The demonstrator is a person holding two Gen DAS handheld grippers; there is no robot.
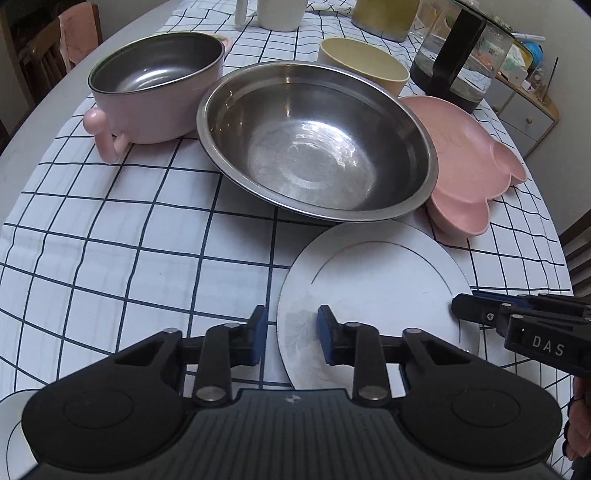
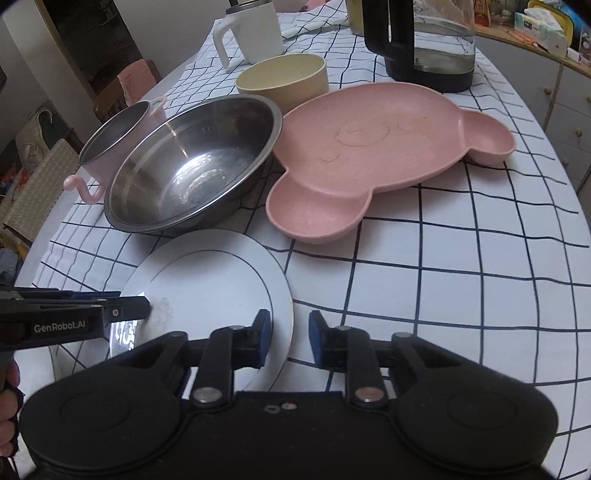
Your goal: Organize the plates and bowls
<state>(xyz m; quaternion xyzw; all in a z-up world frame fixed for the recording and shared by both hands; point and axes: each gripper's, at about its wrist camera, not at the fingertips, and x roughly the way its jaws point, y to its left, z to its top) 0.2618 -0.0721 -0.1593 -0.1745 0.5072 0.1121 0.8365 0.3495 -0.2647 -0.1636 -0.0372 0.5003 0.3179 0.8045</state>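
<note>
Left tool (image 1: 290, 334) angled steeply down, jaws narrowed, pads astride plate rim. Right tool (image 2: 289, 338) likewise, opposite rim. Whether pads press rim unclear. Fingers (image 2: 8, 406) wrap left handle.

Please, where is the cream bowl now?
The cream bowl stands at the far side of the table, behind the steel bowl and beside the white mug.

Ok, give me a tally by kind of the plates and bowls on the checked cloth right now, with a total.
Plates: 2, a round white ceramic plate and a pink bear-shaped divided plate.
Bowls: 3, a wide stainless steel bowl, a pink steel-lined bowl with a handle and a cream round bowl.
Total: 5.
</note>
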